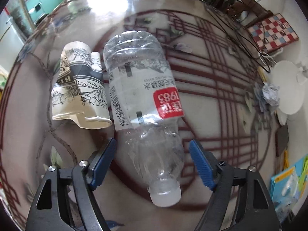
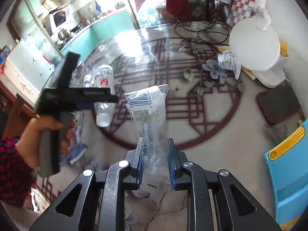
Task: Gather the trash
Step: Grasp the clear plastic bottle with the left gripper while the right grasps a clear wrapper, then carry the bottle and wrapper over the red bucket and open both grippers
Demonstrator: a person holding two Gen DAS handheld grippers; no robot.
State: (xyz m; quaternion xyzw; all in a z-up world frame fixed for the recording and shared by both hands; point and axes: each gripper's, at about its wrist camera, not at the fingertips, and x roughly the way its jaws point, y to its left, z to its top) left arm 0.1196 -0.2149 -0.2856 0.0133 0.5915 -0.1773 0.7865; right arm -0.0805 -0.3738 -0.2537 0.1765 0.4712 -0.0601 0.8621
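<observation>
Trash of several kinds is seen on the glass-topped table [image 1: 221, 127]. Between the spread left tongs [image 1: 152, 155] an empty, crumpled plastic water bottle [image 1: 142, 96] lies on its side, its capped neck pointing back toward the tongs and its base pointing away; the blue pads [image 1: 201, 164] stand on either side of the shoulder, and no pressing contact is shown on either. Just beside the bottle, left of the tongs, two flattened paper cups [image 1: 80, 84] are lying, one partly over the other. Well off to the right, a crumpled paper ball [image 1: 270, 94] rests against a white round lamp base [image 1: 288, 88]. The right tongs [image 2: 155, 161] are pinched on a clear empty plastic wrapper [image 2: 148, 115], which is held upright above the table. The bottle is judged to be light, thin-walled and slippery, likely to buckle and to squirt out if squeezed hard at the tapered shoulder; a hold across the labelled middle, or at the stiff neck under the cap, would probably be surer. The wrapper is limp and nearly weightless, so it is best kept gripped well into the pads. The cups are soft and would be taken by a folded edge.
</observation>
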